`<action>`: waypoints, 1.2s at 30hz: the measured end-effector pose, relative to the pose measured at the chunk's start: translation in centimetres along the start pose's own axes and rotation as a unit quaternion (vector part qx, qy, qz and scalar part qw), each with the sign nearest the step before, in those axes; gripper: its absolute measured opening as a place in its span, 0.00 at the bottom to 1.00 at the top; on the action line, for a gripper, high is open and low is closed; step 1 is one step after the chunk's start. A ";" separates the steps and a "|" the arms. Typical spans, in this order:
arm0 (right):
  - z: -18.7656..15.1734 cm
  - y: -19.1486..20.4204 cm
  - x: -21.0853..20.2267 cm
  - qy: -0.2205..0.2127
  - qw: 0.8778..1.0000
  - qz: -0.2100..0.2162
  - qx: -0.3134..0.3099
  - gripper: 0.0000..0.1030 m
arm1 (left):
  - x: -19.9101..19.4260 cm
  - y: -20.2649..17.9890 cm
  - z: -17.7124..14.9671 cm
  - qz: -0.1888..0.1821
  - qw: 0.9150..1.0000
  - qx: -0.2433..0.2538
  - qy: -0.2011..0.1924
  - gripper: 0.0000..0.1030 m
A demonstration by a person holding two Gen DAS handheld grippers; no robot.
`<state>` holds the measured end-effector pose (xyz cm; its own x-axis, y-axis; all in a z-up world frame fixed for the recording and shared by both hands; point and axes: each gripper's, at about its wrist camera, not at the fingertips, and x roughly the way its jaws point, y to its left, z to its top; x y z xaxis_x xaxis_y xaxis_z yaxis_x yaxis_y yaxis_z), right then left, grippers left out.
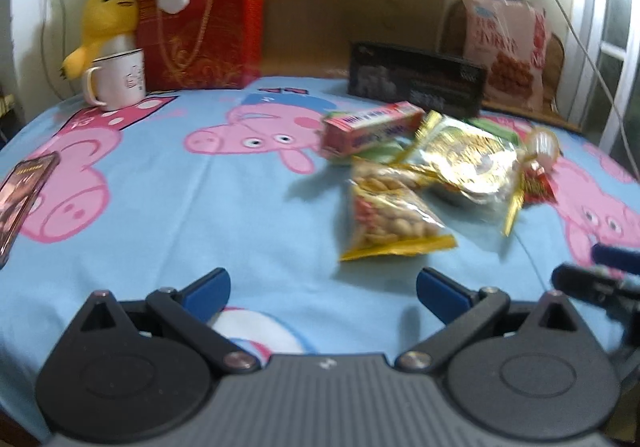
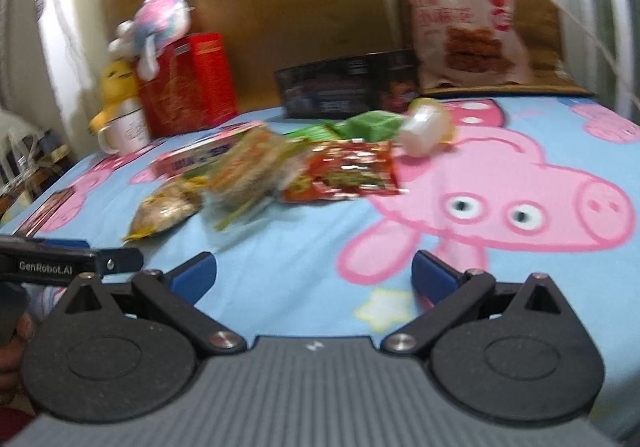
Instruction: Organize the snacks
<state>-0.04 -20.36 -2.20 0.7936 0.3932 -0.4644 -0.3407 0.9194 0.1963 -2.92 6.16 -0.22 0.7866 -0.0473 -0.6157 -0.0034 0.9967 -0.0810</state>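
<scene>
Left wrist: the left gripper (image 1: 323, 289) gapes wide, empty, short of the peanut packet (image 1: 386, 215) leaning on the snack pile (a nudge could topple neighbours).

Right wrist: the right gripper (image 2: 314, 274), equally wide, risks snagging the tablecloth (image 2: 500, 275).

Glossy foil and clear plastic wrap the snack packets (image 1: 432, 183). The cartoon-printed sheet (image 1: 200, 215) is soft matt cloth. The mug (image 1: 120, 81) looks like smooth enamel; the red box (image 1: 204, 35), shiny printed card.

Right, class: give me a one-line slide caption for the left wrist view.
Open left gripper hovers over a cartoon-pig cloth, facing a heap of snacks: peanut bag, pink box, gold packet.
</scene>
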 end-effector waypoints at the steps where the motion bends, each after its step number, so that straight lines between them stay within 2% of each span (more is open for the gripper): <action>1: 0.1 0.5 0.2 0.001 1.000 0.011 -0.012 0.98 | -0.2 0.5 0.1 -0.005 1.000 -0.008 -0.005 1.00; 3: 0.1 1.6 0.5 0.007 0.999 0.029 -0.043 0.85 | -0.7 1.5 0.6 -0.014 1.000 -0.015 -0.014 0.96; 4: 0.2 2.3 0.7 0.007 0.997 0.039 -0.061 0.82 | -0.9 1.8 1.0 -0.022 1.000 -0.011 -0.016 0.94; 6: 0.6 3.4 0.9 0.004 0.994 0.063 -0.091 0.68 | -1.3 2.2 1.6 -0.044 0.999 -0.006 -0.021 0.86; 8: 1.2 4.3 1.2 -0.001 0.989 0.091 -0.114 0.63 | -1.1 2.7 2.7 -0.081 0.996 -0.008 -0.022 0.83; 11: 2.2 5.7 2.3 -0.001 0.983 0.118 -0.142 0.57 | 0.1 3.6 3.9 -0.137 0.990 -0.034 0.001 0.69; 13: 2.7 6.6 3.5 0.013 0.981 0.120 -0.151 0.46 | 1.2 4.1 4.4 -0.167 0.984 -0.060 0.025 0.62; 14: 2.8 7.1 4.2 0.028 0.980 0.126 -0.153 0.36 | 1.6 4.4 4.4 -0.172 0.982 -0.068 0.034 0.55; 15: 2.9 7.4 4.9 0.046 0.978 0.135 -0.151 0.24 | 1.8 4.7 4.4 -0.169 0.982 -0.072 0.036 0.54; 16: 3.0 7.8 5.7 0.066 0.976 0.146 -0.146 0.22 | 1.7 5.1 4.5 -0.159 0.984 -0.074 0.029 0.54; 18: 3.1 8.8 6.2 0.077 0.970 0.183 -0.141 0.22 | 1.3 6.4 4.7 -0.136 0.987 -0.083 0.014 0.54; 21: 3.2 11.6 6.3 0.078 0.948 0.253 -0.176 0.29 | 0.6 8.7 4.9 -0.116 0.987 -0.115 -0.002 0.54; 23: 3.2 12.7 5.7 0.063 0.940 0.264 -0.207 0.32 | 0.1 10.0 4.9 -0.110 0.985 -0.131 -0.012 0.54; 24: 3.2 12.6 5.3 0.054 0.940 0.263 -0.211 0.32 | -0.1 10.5 4.8 -0.114 0.984 -0.136 -0.014 0.55; 27: 3.7 10.6 3.9 0.013 0.959 0.213 -0.187 0.37 | 0.2 10.8 4.5 -0.149 0.978 -0.144 0.001 0.55; 29: 3.9 8.8 3.4 -0.011 0.972 0.168 -0.164 0.45 | 1.0 10.4 4.4 -0.191 0.971 -0.146 0.018 0.55; 30: 4.1 8.2 3.5 -0.014 0.976 0.149 -0.156 0.45 | 1.3 10.0 4.3 -0.206 0.967 -0.147 0.025 0.55; 32: 4.5 7.2 4.6 0.008 0.982 0.129 -0.138 0.45 | 2.3 9.2 4.4 -0.233 0.960 -0.149 0.043 0.55; 34: 4.5 6.5 5.7 0.034 0.984 0.127 -0.121 0.44 | 3.2 8.4 4.2 -0.242 0.956 -0.155 0.059 0.55; 36: 4.4 6.4 6.5 0.059 0.983 0.144 -0.092 0.42 | 4.3 8.1 3.9 -0.236 0.955 -0.163 0.080 0.46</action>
<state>5.13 -11.93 -0.18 0.5903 0.6246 -0.5112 -0.6373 0.7494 0.1796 2.79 14.25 -0.48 0.6437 -0.5222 -0.5595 0.1167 0.7894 -0.6026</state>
